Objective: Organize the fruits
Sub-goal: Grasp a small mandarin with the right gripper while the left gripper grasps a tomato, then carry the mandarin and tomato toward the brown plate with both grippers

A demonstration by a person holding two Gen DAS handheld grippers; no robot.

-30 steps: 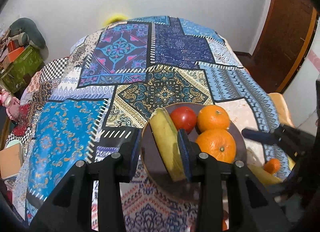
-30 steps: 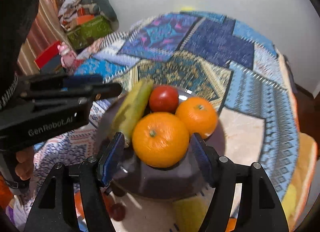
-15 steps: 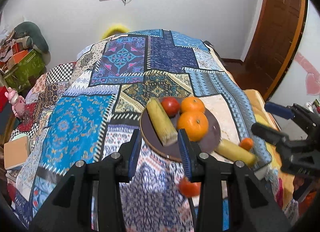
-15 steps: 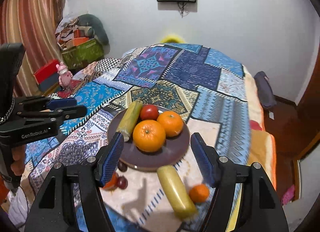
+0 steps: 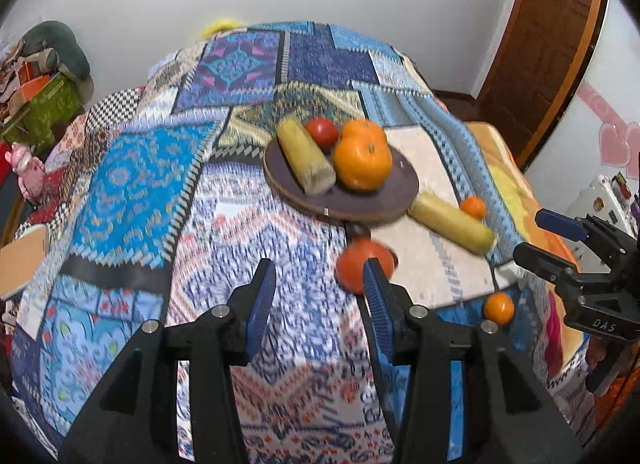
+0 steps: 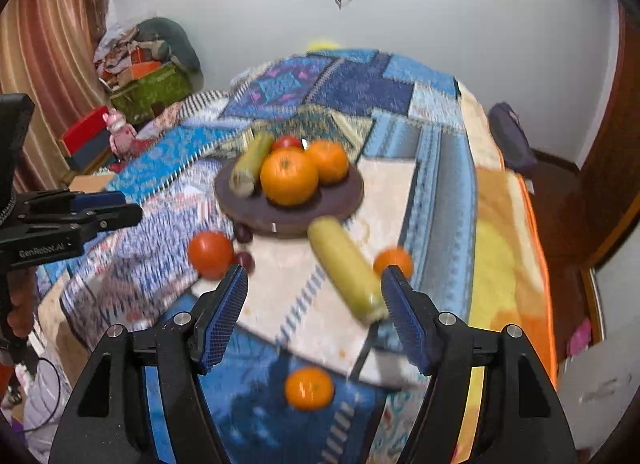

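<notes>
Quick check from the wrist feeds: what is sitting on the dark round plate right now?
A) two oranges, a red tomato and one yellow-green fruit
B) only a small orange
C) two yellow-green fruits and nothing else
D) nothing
A: the plate carries a big orange, a second orange, a red tomato and a long yellow-green fruit; other fruit lies loose on the quilt.

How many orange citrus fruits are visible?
4: two large oranges on the plate, one small orange beside the loose yellow fruit, another nearest the camera.
</notes>
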